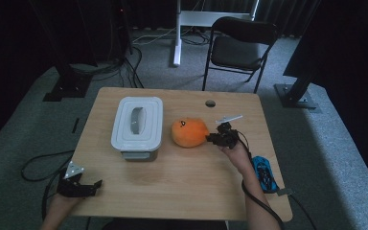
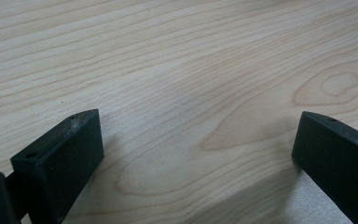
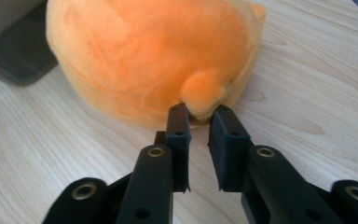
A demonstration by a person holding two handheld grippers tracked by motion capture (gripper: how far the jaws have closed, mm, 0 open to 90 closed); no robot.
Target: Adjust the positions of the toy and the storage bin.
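Right gripper view puts the right gripper point(image 3: 199, 112) nearest: its jaws are drawn in on a small nub at the near end of the orange plush toy point(image 3: 154, 56), which lies on the wooden table point(image 3: 307, 93). That hold looks thin, tips only on a soft bump, so the nub could squeeze out if the toy is lifted, or the toy could swing and drop on the way across. In the high view the left gripper point(image 1: 96, 183) rests well left of the toy at the table's near edge, jaws wide open over bare wood. Just left of the toy stands a white lidded storage box point(image 1: 137, 125). Beyond the toy, past the table's far edge, are grey carpet point(image 1: 345, 139), a black folding chair point(image 1: 239, 45) and dark curtains.
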